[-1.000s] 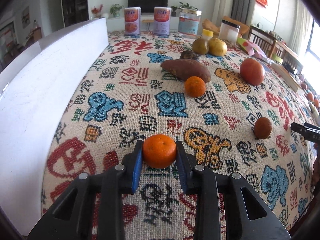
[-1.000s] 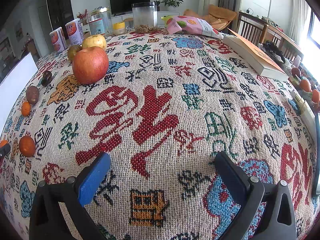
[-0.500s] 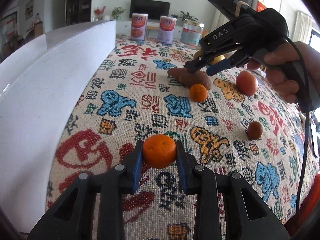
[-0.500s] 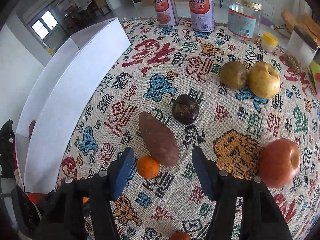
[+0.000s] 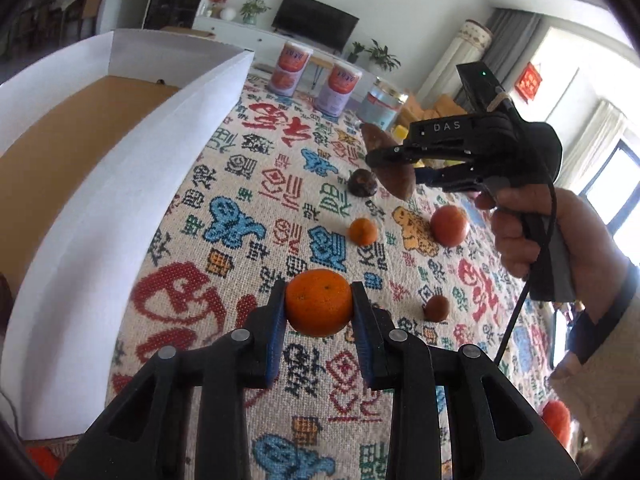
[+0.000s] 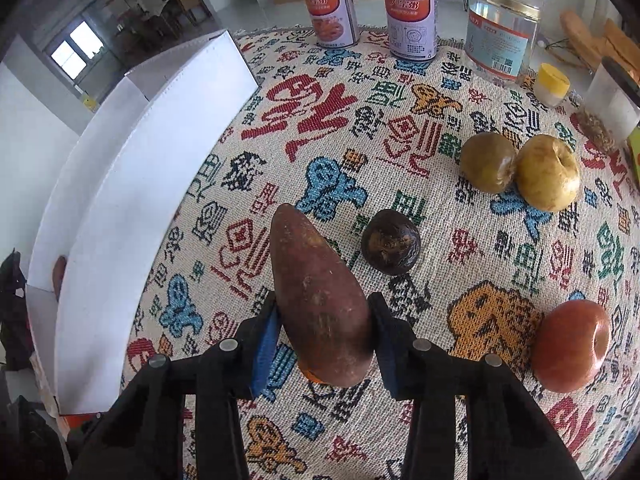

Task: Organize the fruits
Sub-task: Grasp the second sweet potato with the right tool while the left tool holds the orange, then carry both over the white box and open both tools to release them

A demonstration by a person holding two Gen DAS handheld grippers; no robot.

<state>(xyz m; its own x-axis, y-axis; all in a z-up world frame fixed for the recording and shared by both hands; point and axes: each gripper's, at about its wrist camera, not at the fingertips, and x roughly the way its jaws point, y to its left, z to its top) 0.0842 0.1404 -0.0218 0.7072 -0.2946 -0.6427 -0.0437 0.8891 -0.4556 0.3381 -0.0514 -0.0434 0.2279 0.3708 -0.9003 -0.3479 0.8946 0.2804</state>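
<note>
My left tool (image 5: 319, 306) clamps a tangerine (image 5: 319, 302) between its pads; my right tool (image 6: 322, 330) grips the sweet potato (image 6: 320, 300), apparently lifted off the desk (image 6: 400, 128).

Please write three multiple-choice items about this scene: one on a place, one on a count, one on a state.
1. Where is the white box from the sweet potato, in the right wrist view?
A. left
B. right
C. beneath it

2. How many labelled cans stand at the table's far edge?
A. one
B. two
C. four

3. What does the left gripper hold?
A. nothing
B. an apple
C. an orange

Answers: 1 A, the box wall fills the left side. 2 B, two cans stand side by side beside a clear jar. 3 C, the jaws press on both sides of the orange.
</note>
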